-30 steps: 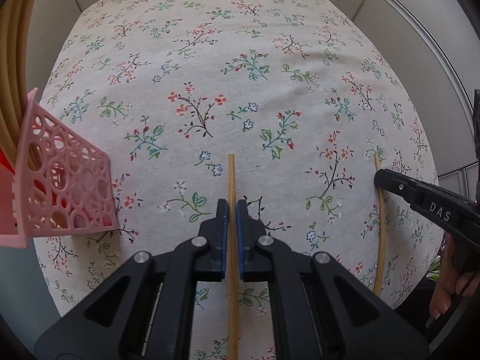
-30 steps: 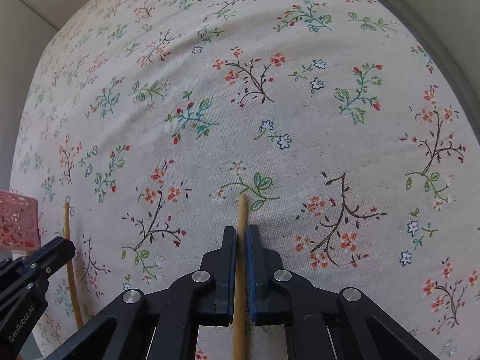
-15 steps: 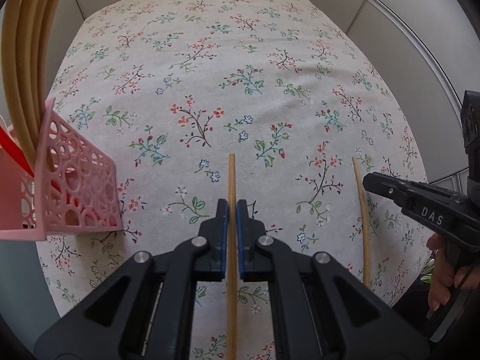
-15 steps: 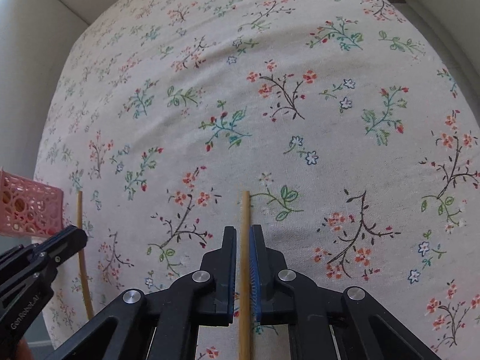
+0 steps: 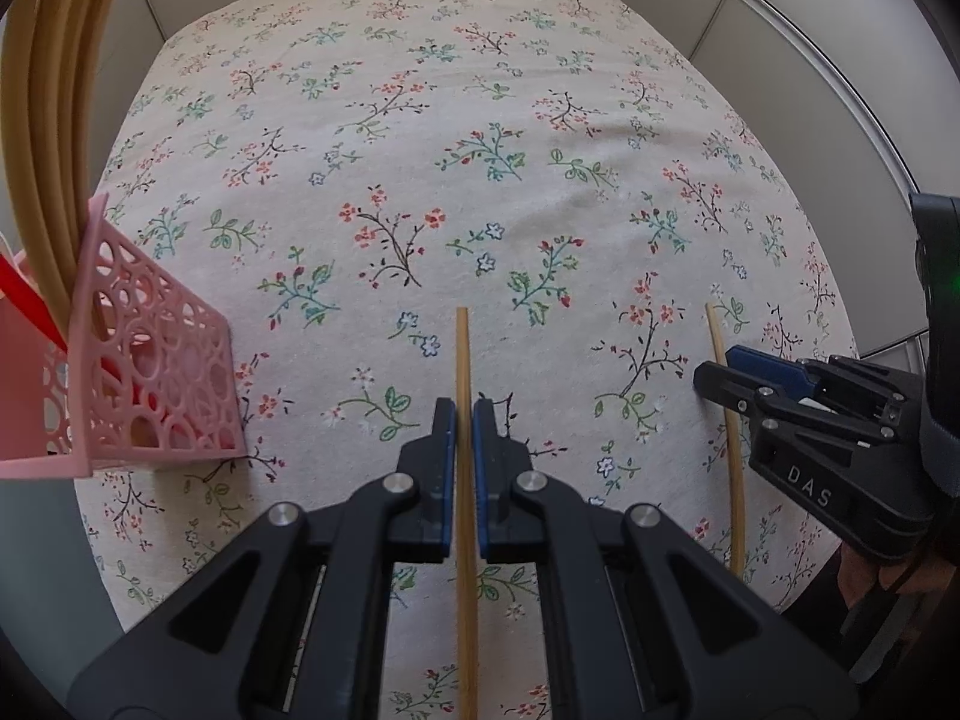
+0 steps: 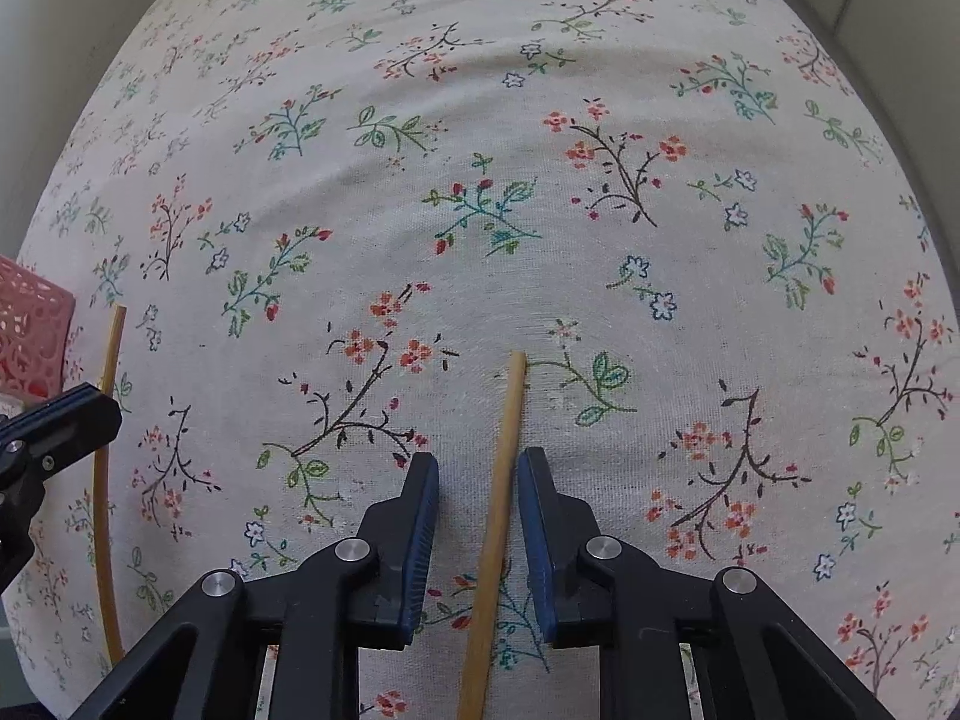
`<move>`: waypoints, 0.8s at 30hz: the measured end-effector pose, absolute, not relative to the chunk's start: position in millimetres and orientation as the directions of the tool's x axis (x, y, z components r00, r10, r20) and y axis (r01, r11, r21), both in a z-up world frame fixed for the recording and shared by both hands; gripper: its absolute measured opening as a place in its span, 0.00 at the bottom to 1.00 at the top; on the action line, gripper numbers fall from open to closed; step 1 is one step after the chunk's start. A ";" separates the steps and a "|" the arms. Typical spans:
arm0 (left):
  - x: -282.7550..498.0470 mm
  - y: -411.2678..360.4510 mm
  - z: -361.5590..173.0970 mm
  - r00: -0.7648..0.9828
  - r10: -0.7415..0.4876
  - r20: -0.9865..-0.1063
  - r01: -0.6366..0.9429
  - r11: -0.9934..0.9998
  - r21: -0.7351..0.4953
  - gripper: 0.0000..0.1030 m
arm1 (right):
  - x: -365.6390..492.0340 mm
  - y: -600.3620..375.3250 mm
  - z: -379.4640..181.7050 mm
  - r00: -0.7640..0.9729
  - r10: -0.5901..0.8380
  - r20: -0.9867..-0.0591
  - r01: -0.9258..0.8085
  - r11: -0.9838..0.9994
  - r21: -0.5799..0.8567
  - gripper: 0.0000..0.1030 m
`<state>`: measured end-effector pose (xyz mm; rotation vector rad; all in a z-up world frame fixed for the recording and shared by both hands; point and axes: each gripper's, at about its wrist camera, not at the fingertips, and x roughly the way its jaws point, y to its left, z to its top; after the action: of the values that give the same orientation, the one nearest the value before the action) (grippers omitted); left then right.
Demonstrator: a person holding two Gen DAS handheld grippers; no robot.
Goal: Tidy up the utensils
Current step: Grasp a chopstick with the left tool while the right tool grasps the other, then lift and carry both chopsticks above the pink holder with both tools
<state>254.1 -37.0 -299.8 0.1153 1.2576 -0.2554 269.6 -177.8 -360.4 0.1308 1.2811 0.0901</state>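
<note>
White letters "DAS" read on the black body of the right gripper (image 5: 729,369), seen from the left side; no other writing is legible. Left gripper (image 5: 463,420) is pressed together on a chopstick (image 5: 462,360), blue pads pinching it at mid-length, the stick's tip reaching past the fingertips over the floral tablecloth (image 5: 420,150). Right gripper's jaws are opening: a second chopstick (image 6: 501,480) sits in the gap between the blue pads (image 6: 420,534), leaning a little, clear of the left pad; contact with the right pad cannot be told. A pink lattice basket (image 5: 150,378) stands on the cloth well to the left of the left gripper, with several more tan sticks (image 5: 54,120) and something red upright inside. A hand shows at the far right edge under the right gripper's body.
</note>
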 end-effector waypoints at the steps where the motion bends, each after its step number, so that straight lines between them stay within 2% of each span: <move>1: 254.0 -37.5 -300.1 0.287 -0.123 -0.950 0.255 0.966 -0.048 0.06 | 269.7 -174.4 -360.5 0.285 0.128 -0.950 -0.010 0.991 0.130 0.23; 2: 253.6 -38.1 -300.2 0.289 -0.120 -0.950 0.257 0.966 -0.043 0.06 | 268.8 -171.7 -360.3 0.288 0.114 -0.951 -0.025 0.993 0.112 0.23; 5: 252.4 -38.4 -298.5 0.299 -0.117 -0.947 0.258 0.965 -0.037 0.06 | 266.9 -166.3 -361.0 0.305 0.068 -0.950 -0.059 0.997 0.052 0.09; 6: 251.8 -38.2 -297.0 0.305 -0.117 -0.945 0.259 0.965 -0.036 0.06 | 266.3 -167.1 -361.1 0.309 0.075 -0.948 -0.061 0.996 0.058 0.08; 12: 243.6 -37.3 -276.9 0.373 -0.130 -0.918 0.271 0.962 -0.026 0.06 | 256.2 -185.1 -343.9 0.359 0.128 -0.924 -0.035 0.992 0.124 0.07; 19: 226.8 -27.7 -238.7 0.474 -0.171 -0.864 0.284 0.958 -0.034 0.06 | 234.9 -187.7 -292.8 0.493 0.205 -0.846 -0.050 0.977 0.208 0.06; 24: 214.5 -18.7 -214.8 0.543 -0.189 -0.818 0.285 0.958 -0.032 0.06 | 222.9 -178.9 -263.1 0.571 0.223 -0.790 -0.081 0.973 0.215 0.06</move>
<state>214.5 -18.7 -214.8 0.1090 0.9561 -0.2818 222.9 -178.9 -263.1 0.1614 0.9478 0.1793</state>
